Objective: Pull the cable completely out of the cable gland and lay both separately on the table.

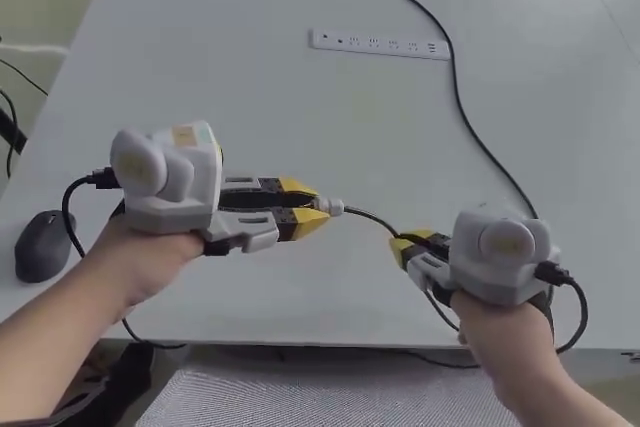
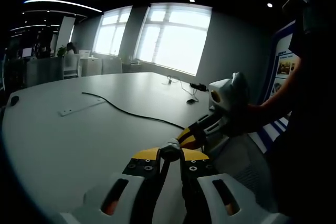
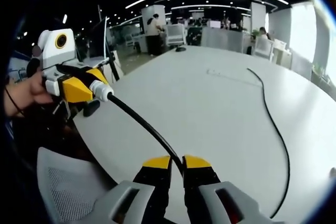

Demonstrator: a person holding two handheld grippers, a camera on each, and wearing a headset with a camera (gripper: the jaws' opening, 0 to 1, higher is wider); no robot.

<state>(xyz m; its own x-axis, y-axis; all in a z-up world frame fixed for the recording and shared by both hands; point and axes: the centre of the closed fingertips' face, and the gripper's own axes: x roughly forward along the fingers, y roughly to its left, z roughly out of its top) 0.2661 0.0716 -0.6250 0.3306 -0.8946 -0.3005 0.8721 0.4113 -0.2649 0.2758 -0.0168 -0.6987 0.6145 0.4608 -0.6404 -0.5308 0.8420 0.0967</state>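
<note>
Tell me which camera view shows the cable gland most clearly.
The right gripper view: the cable gland stands out at the tip of the left gripper, with the black cable leaving it. In the head view it is small; in the left gripper view the jaws hide part of it.

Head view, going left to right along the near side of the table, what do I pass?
Mouse → left gripper → cable gland → cable → right gripper.

power strip (image 1: 380, 44): far on table (image 1: 250, 97) | mouse (image 1: 40, 245): left edge
</note>
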